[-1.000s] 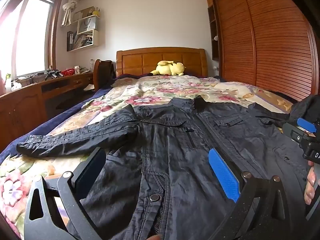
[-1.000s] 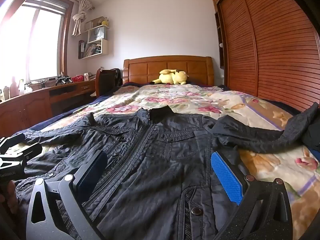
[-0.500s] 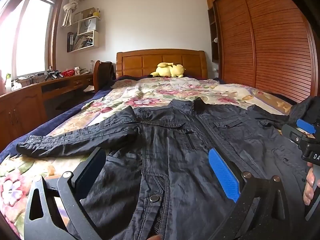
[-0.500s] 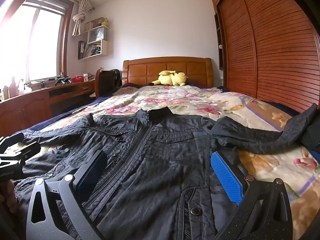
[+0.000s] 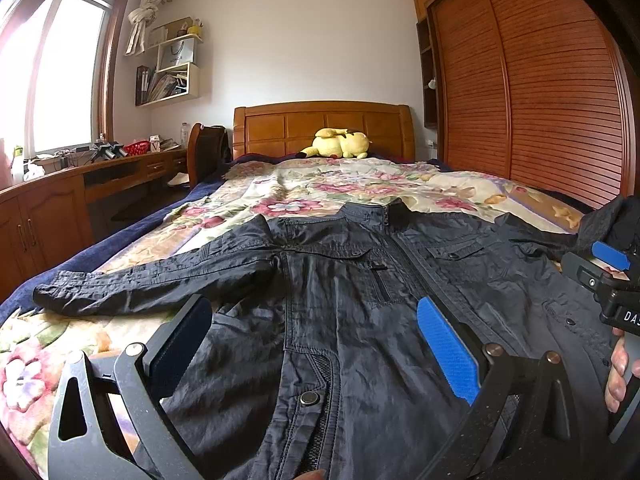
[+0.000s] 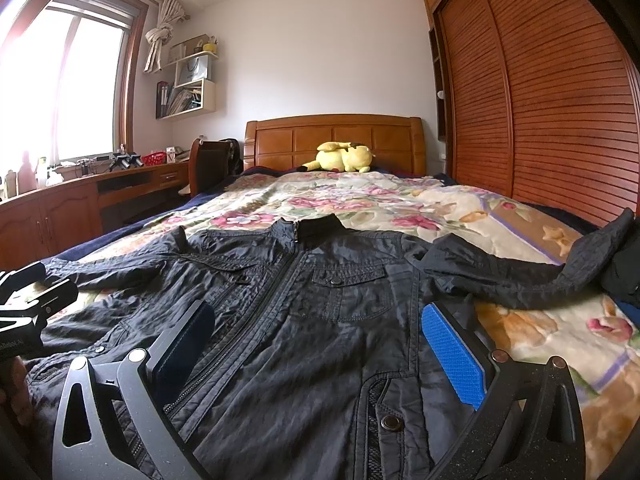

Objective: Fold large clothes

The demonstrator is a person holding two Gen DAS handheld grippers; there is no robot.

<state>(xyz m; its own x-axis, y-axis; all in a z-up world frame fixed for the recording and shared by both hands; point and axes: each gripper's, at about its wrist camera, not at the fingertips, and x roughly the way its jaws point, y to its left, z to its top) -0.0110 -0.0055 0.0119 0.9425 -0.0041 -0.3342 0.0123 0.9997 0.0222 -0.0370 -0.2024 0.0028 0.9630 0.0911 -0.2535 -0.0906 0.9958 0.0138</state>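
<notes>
A dark jacket (image 5: pixel 360 292) (image 6: pixel 312 320) lies flat on the floral bedspread (image 5: pixel 320 188), front up, zipped, collar toward the headboard. Its left sleeve (image 5: pixel 148 284) stretches out to the left; its right sleeve (image 6: pixel 520 280) runs to the right bed edge. My left gripper (image 5: pixel 316 320) hovers open above the jacket's lower left front, nothing between its fingers. My right gripper (image 6: pixel 320 328) hovers open above the lower right front, likewise empty. In the left wrist view the right gripper (image 5: pixel 600 268) shows at the right edge, held by a hand (image 5: pixel 618 372).
A yellow plush toy (image 5: pixel 340 144) rests by the wooden headboard (image 5: pixel 320 124). A louvred wardrobe (image 5: pixel 540 92) lines the right side. A wooden desk (image 5: pixel 60 200) and chair (image 5: pixel 208 152) stand at the left under the window. A dark garment (image 6: pixel 624 264) sits at the bed's right edge.
Both cameras have tipped slightly upward or back, so the jacket sits a little lower in view. The jacket has not moved and both grippers stay open.
</notes>
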